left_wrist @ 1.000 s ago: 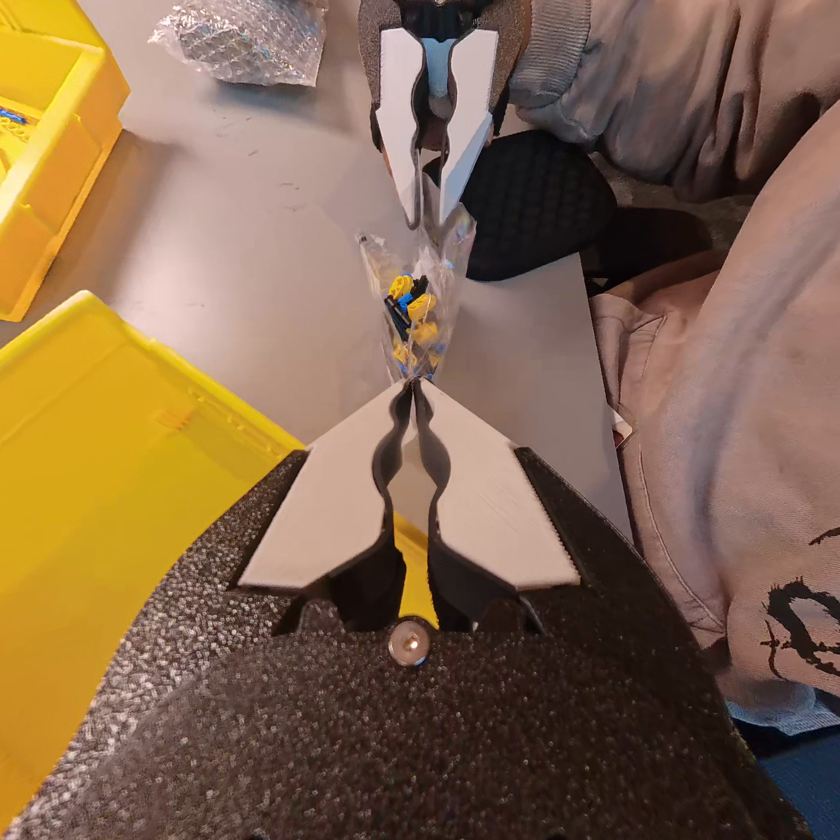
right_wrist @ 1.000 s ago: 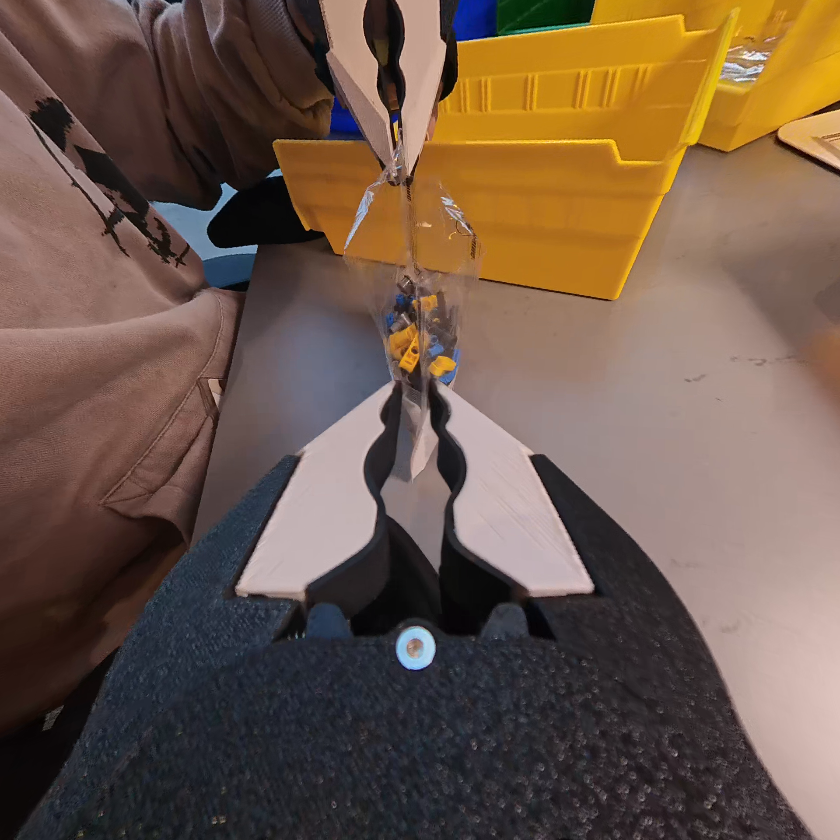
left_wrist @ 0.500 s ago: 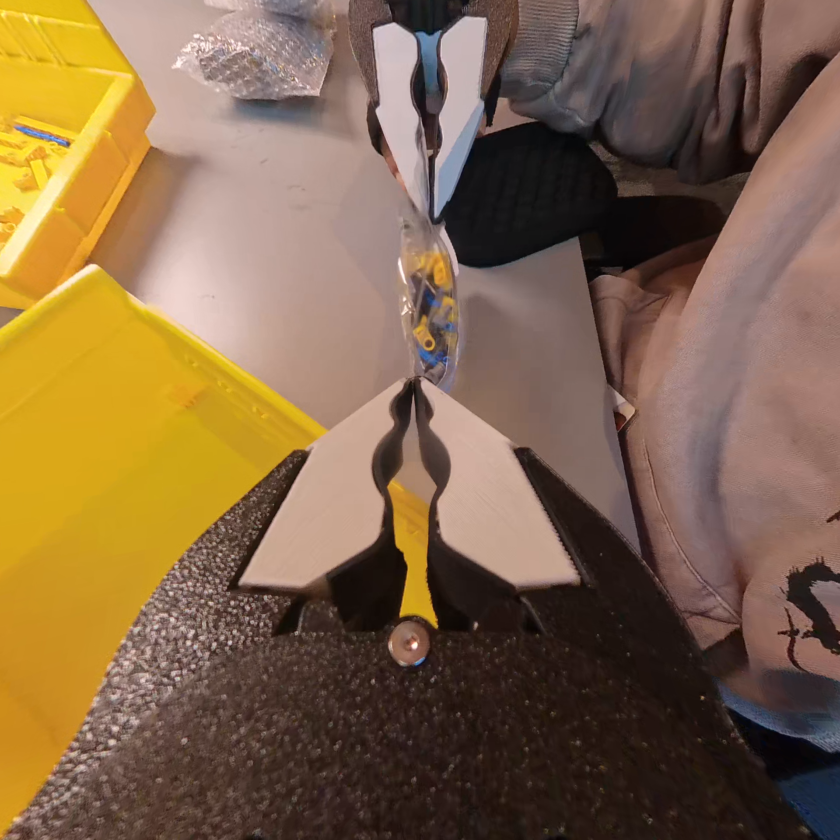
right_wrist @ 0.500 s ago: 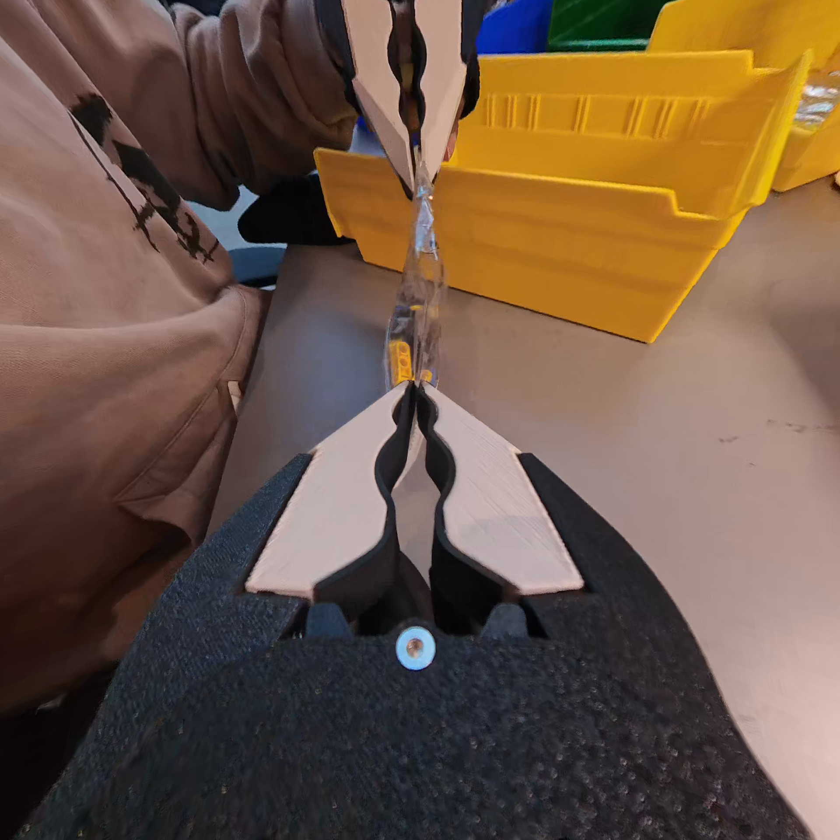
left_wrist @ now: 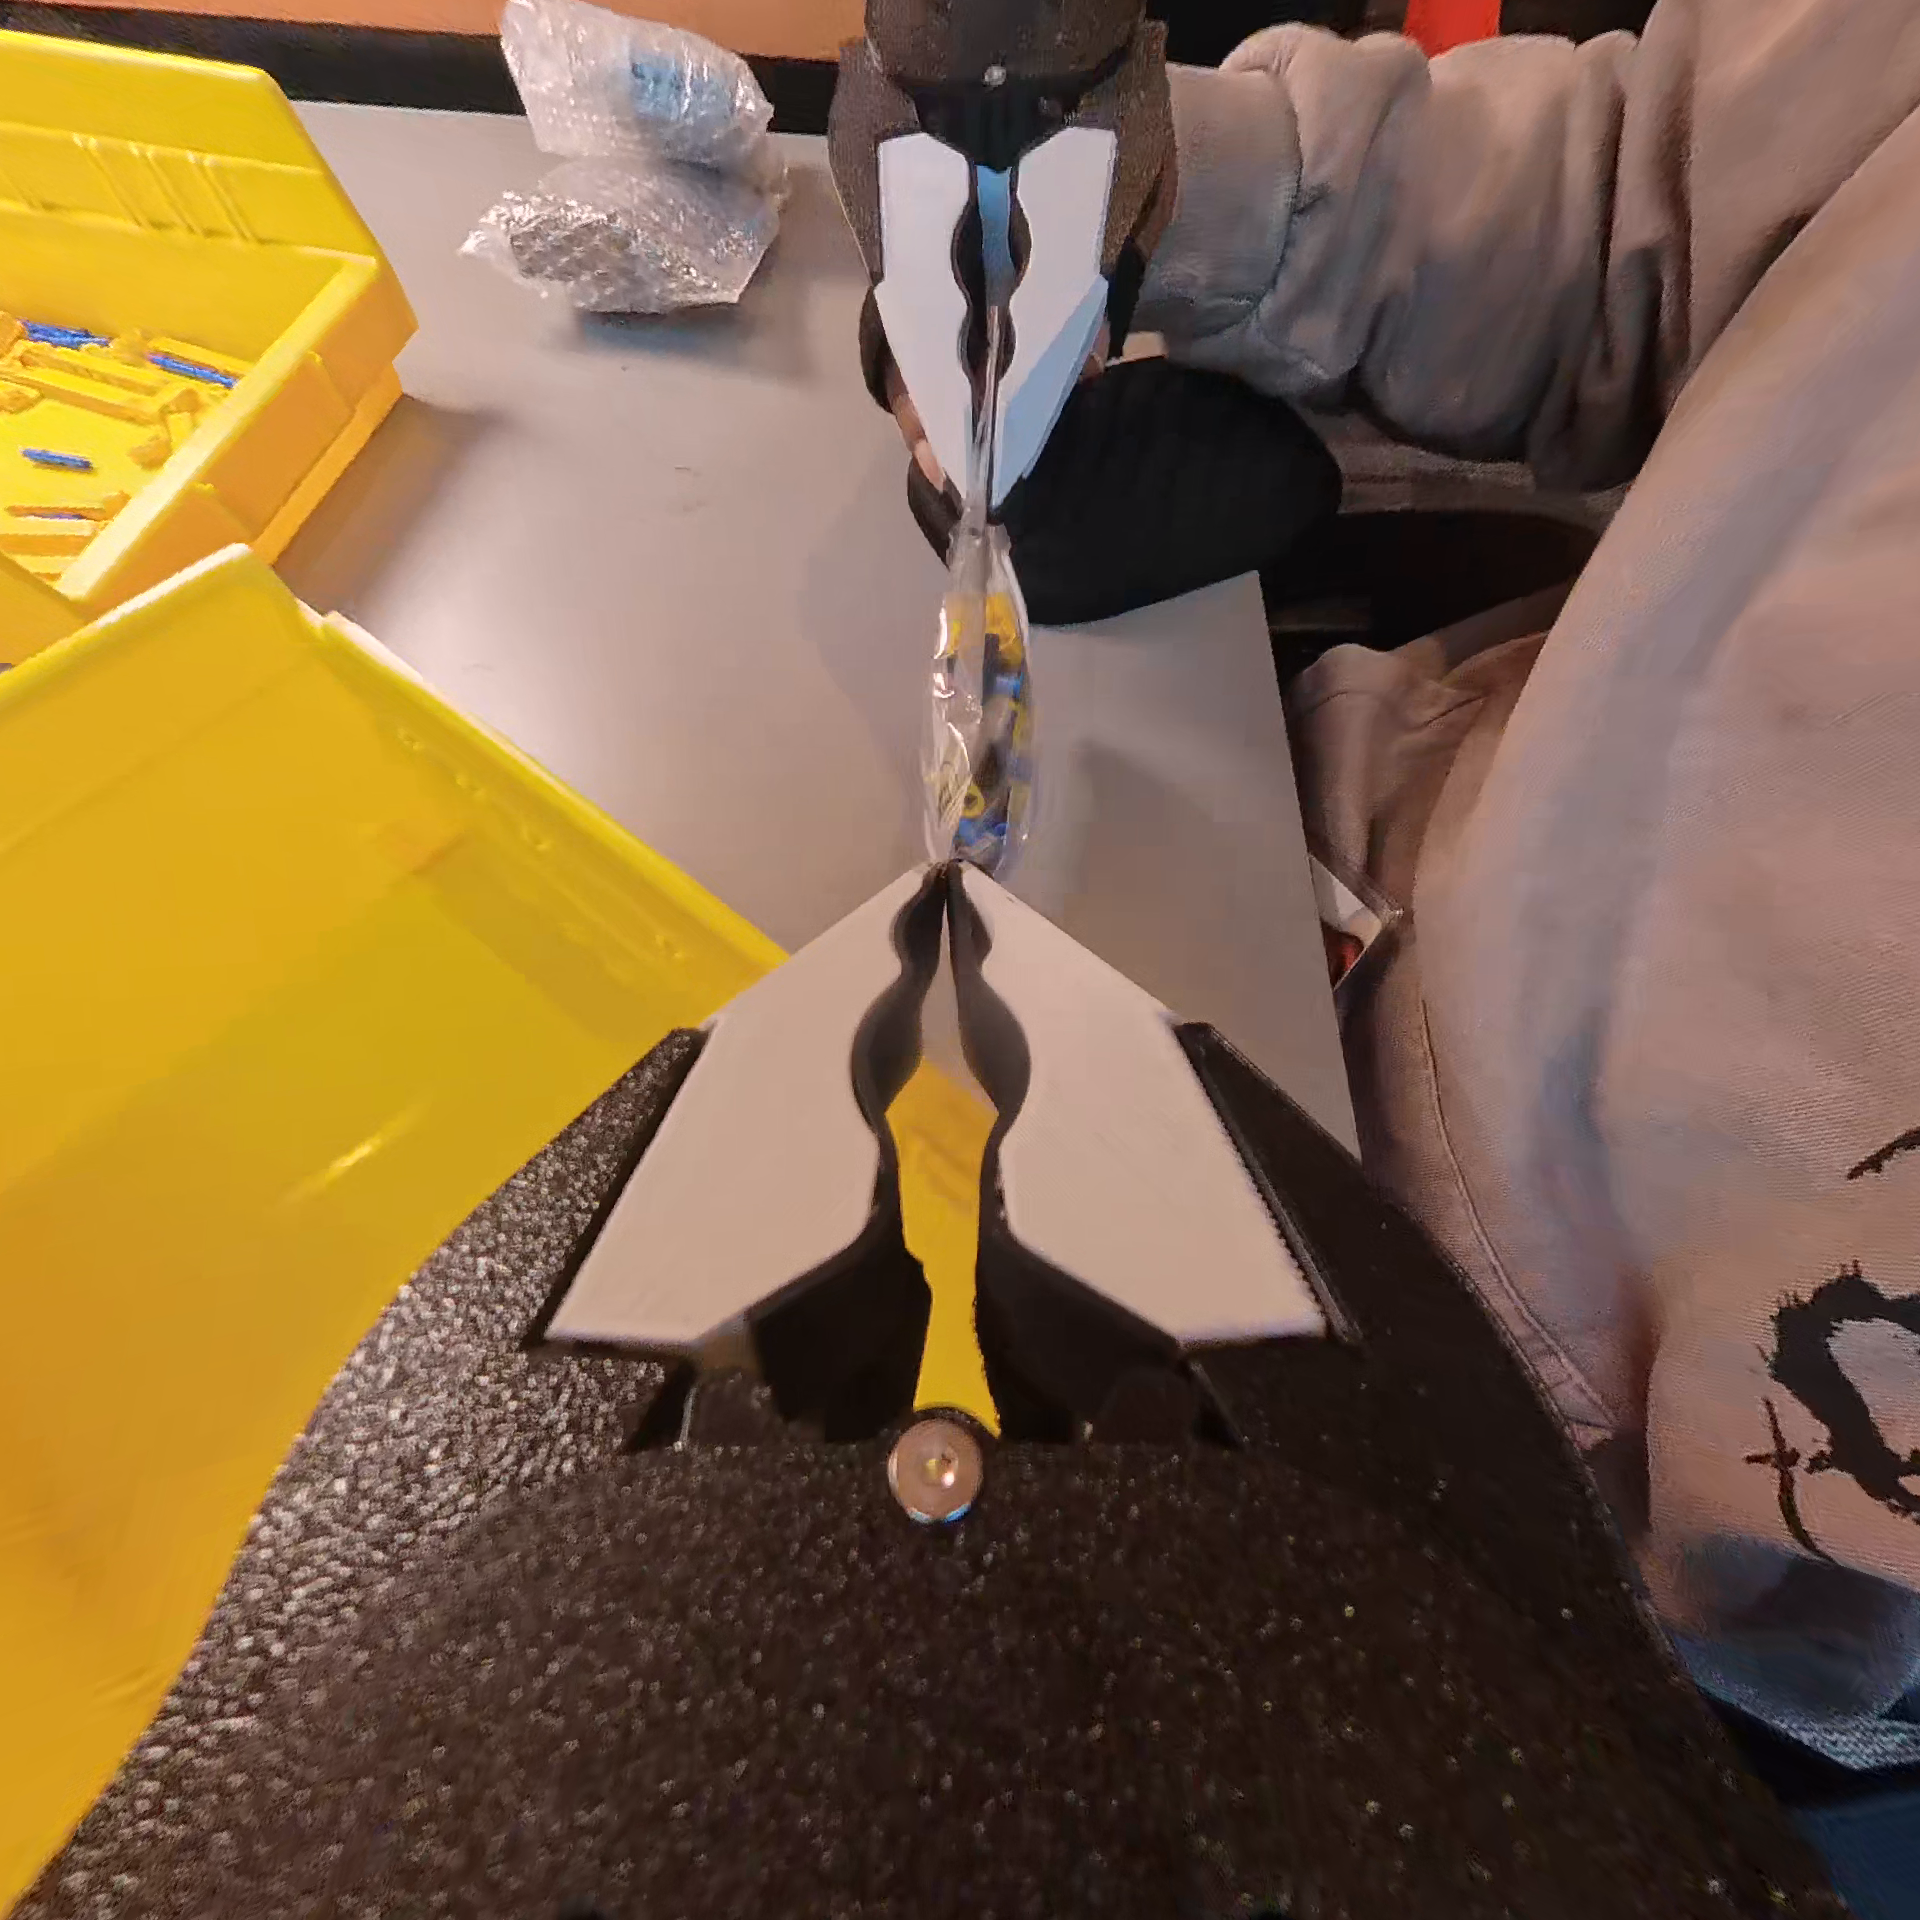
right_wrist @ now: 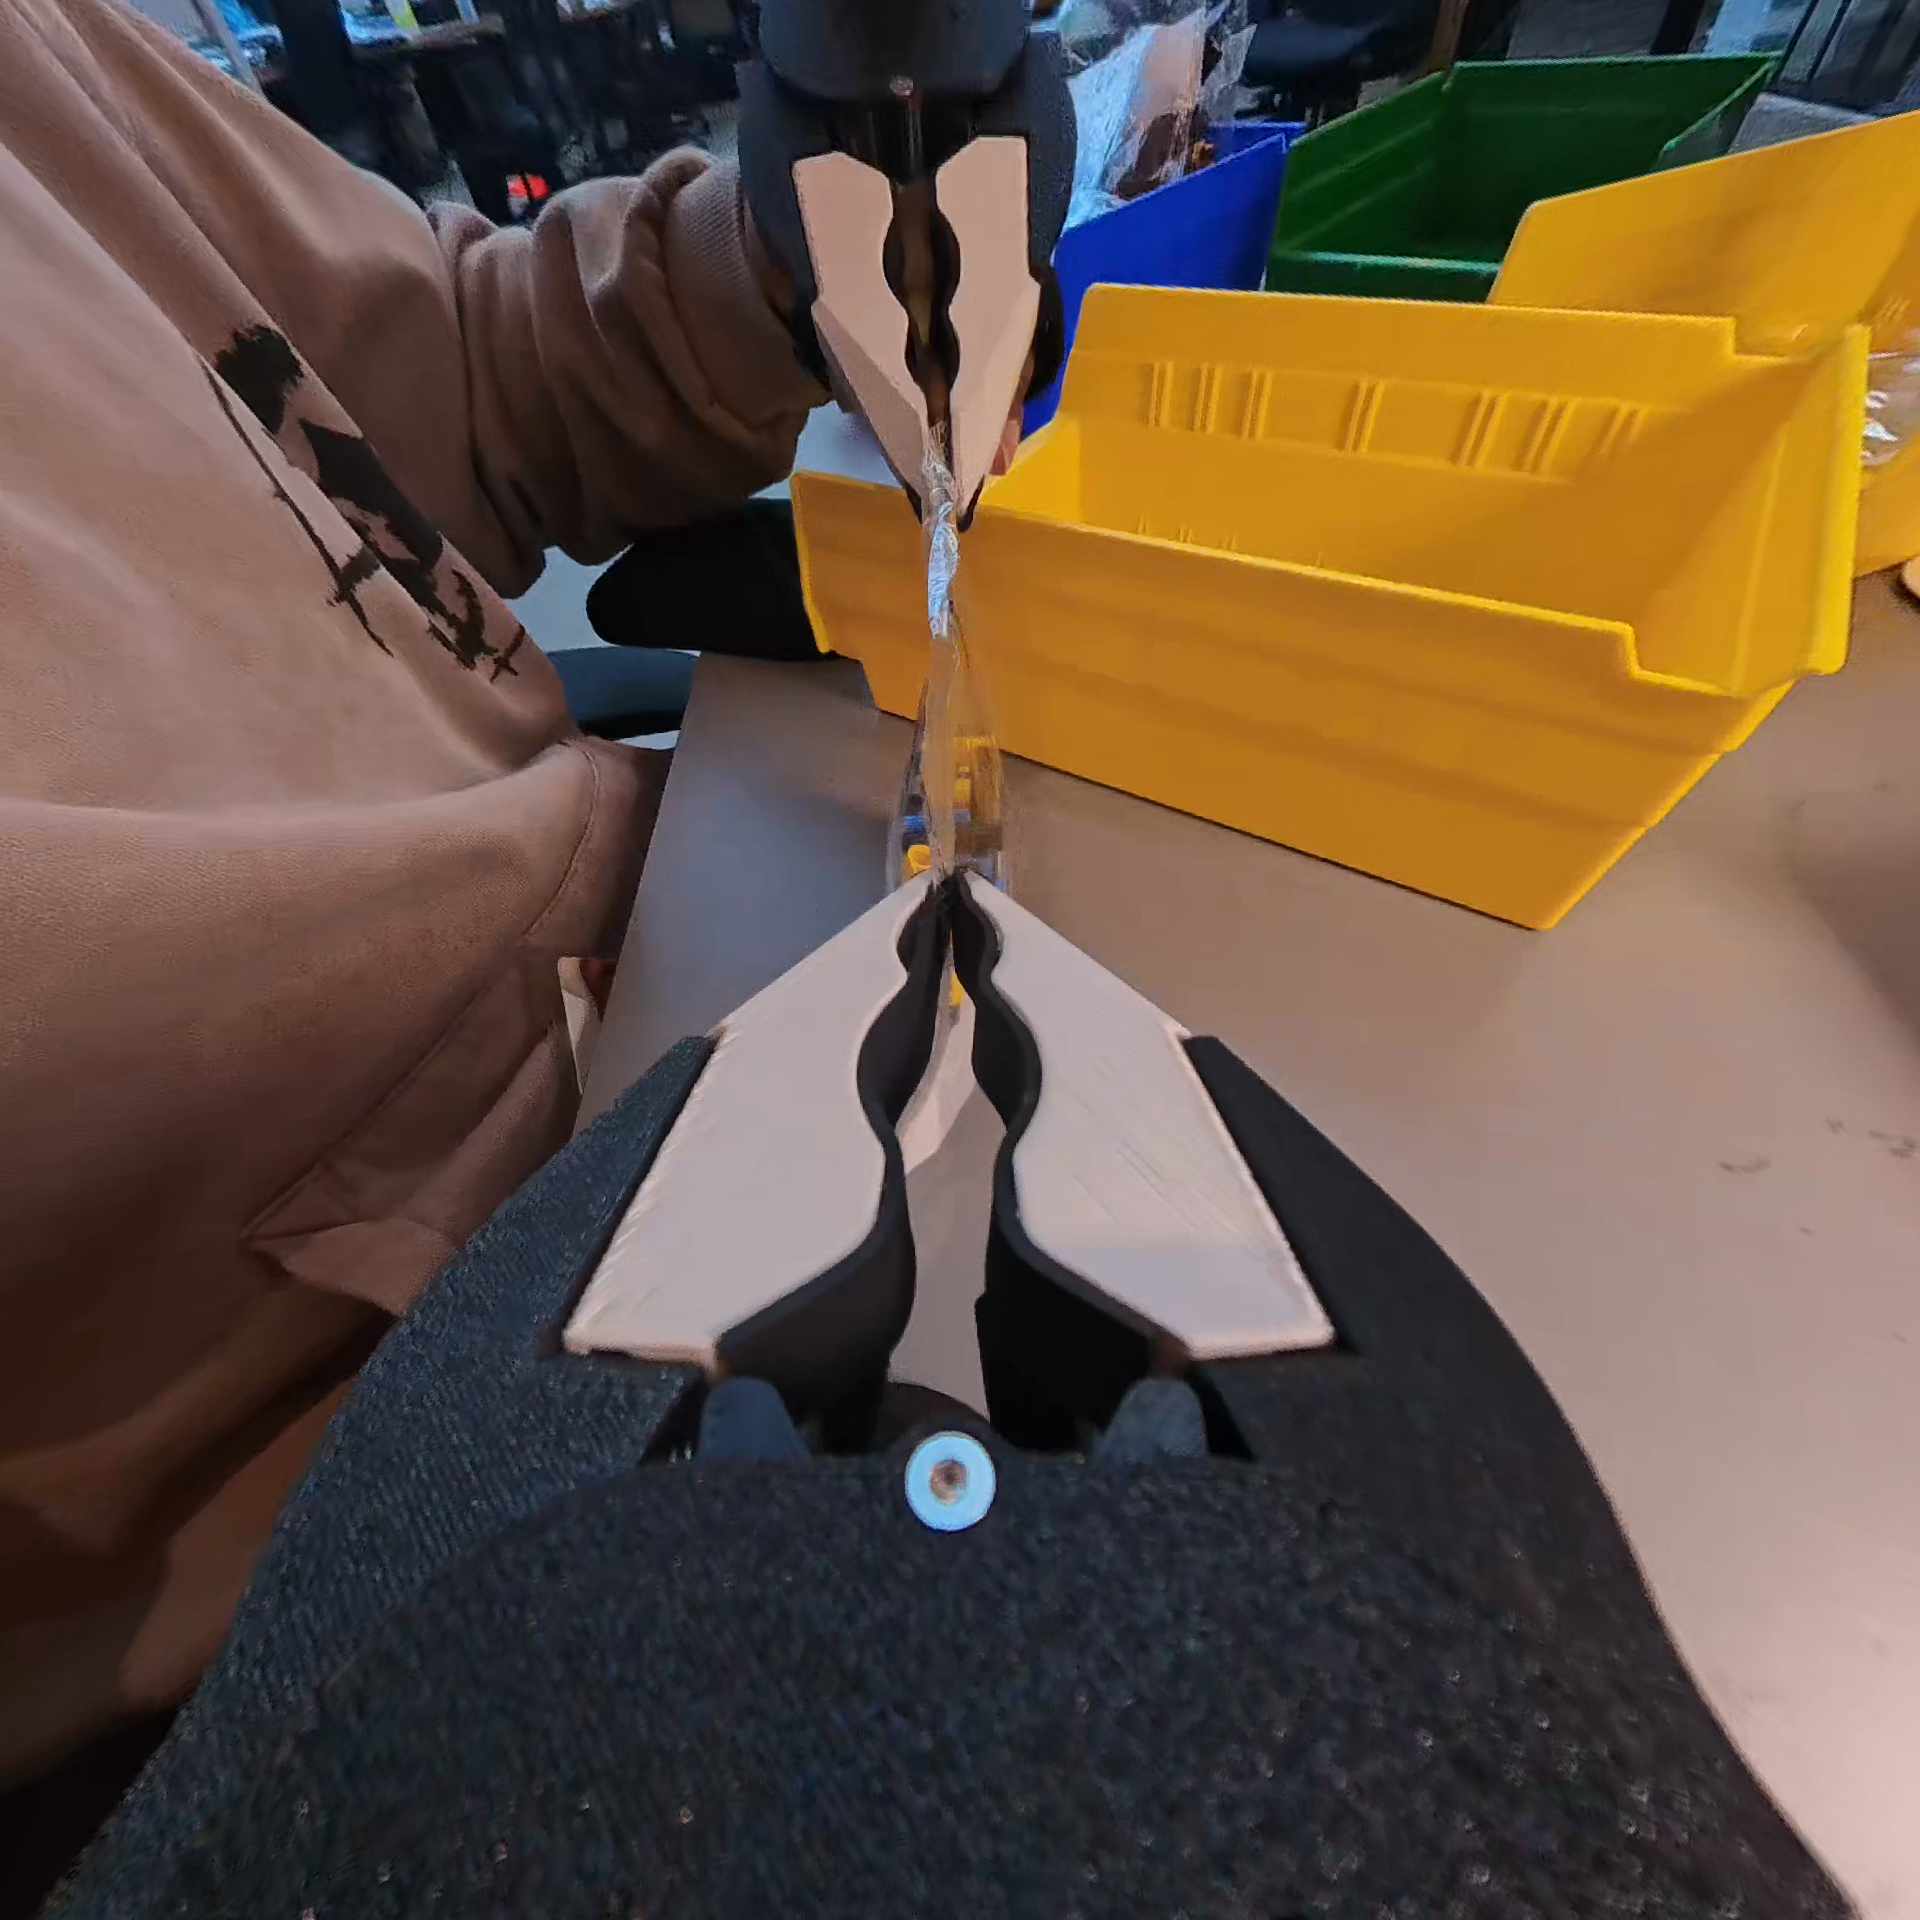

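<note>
Two grippers pinch one clear bag [left_wrist: 977,717] between them, stretched taut above the grey table [left_wrist: 665,582]. In the left wrist view, the left gripper [left_wrist: 948,875] has its jaws drawn narrow, tips clamped on the near end of the bag, while the right gripper [left_wrist: 982,499] at the far end points back toward it, jaws likewise closed on the plastic. Small yellow, blue and black parts sit bunched inside the bag's middle. The right wrist view shows the same hold from the other side: the right gripper [right_wrist: 948,883] nips one end, the left gripper [right_wrist: 940,488] the far end, and the bag [right_wrist: 951,748] is twisted thin between them, hanging clear of the table [right_wrist: 1455,1143]. A large yellow bin [left_wrist: 260,935] lies at the near left in the left wrist view, beside the left gripper; a smaller yellow tray [left_wrist: 208,416] of small parts sits farther left, and bubble-wrap bundles [left_wrist: 634,197] lie at the far edge. From the right wrist view, the yellow bin [right_wrist: 1351,644] stands just behind the bag, with a blue bin [right_wrist: 1174,239] and a green bin [right_wrist: 1475,177] beyond. A person's tan sleeve [right_wrist: 582,332] reaches to the left gripper.
</note>
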### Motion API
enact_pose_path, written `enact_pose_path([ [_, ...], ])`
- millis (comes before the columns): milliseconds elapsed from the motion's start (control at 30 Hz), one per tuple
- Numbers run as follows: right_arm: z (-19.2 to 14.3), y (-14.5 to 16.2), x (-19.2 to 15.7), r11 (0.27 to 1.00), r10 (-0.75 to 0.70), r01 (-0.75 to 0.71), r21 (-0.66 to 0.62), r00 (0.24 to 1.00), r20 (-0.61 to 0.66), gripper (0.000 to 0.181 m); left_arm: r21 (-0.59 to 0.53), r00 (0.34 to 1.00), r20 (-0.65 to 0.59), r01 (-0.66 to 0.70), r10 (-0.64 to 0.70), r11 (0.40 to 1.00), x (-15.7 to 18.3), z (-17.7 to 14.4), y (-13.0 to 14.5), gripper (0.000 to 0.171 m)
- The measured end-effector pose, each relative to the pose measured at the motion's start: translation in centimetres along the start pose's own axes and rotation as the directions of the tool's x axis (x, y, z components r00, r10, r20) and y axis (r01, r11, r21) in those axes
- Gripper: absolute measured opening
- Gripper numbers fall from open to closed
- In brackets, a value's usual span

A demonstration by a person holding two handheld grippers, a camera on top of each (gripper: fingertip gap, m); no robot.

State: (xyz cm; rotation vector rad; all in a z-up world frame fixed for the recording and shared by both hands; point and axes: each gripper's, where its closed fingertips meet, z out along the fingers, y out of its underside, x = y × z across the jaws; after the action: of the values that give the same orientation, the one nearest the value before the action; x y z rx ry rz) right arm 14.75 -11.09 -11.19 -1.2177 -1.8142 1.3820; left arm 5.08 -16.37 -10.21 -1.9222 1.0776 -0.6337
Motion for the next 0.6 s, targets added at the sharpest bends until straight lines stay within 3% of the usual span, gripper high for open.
enact_pose_path([
  [100,0.6,-0.4,-0.9,0.998,-0.041,0.041,-0.043,0.999,0.000,0.000,-0.005,1.000,0.027,-0.005,0.005,1.000,0.4,-0.3,0.3,0.000],
  [267,-0.1,-5.5,-2.6,0.995,-0.058,0.055,0.084,0.998,0.036,0.000,0.239,0.994,-0.021,0.108,-0.106,0.965,0.9,-3.7,-2.7,0.000],
  [433,-0.7,-9.8,-4.7,0.978,-0.107,0.083,0.193,0.987,0.117,0.000,0.437,0.990,-0.094,0.136,-0.106,0.889,2.3,-5.1,-4.3,0.036],
  [600,-0.7,-12.4,-7.1,0.949,-0.194,0.134,0.286,0.962,0.193,0.000,0.446,0.992,-0.099,0.111,-0.074,0.888,2.8,-3.6,-4.9,0.060],
])
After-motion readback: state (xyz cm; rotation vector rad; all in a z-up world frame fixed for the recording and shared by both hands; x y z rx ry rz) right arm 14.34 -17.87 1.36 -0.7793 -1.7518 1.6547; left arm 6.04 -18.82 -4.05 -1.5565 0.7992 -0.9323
